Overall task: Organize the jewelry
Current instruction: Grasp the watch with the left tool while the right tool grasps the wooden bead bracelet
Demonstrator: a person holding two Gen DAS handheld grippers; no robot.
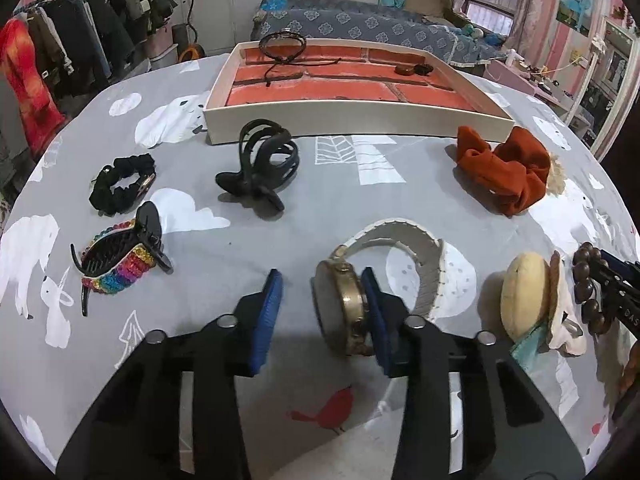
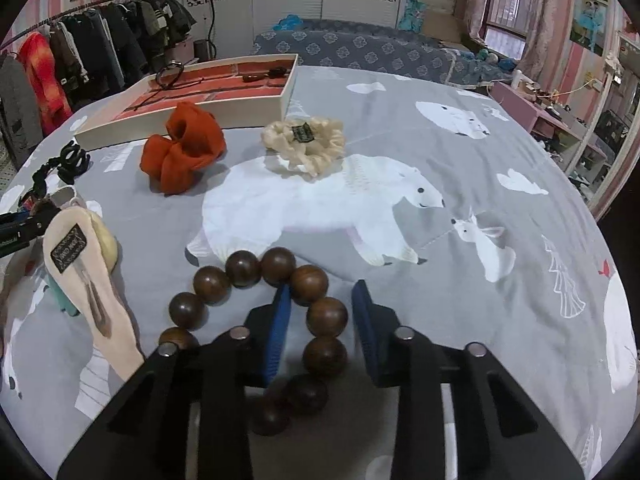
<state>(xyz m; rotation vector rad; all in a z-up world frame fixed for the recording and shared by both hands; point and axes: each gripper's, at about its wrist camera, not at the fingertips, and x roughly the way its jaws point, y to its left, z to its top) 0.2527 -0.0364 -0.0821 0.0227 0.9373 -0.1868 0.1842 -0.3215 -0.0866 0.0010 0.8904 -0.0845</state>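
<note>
Left gripper jaws apart, blue pads low over the grey animal-print cloth. Gold-cased wristwatch with white leather strap sits between them, case touching the right pad, left pad clear. Left of it: rainbow-beaded black claw clip, black fabric scrunchie. Ahead: black plastic claw clip, white shallow tray with brick-red lining, rust-orange fabric scrunchie to the right. Right gripper jaws apart, straddling the right side of the dark brown wooden bead bracelet; left finger inside the loop, not clamped. Cream satin scrunchie well ahead.
</note>
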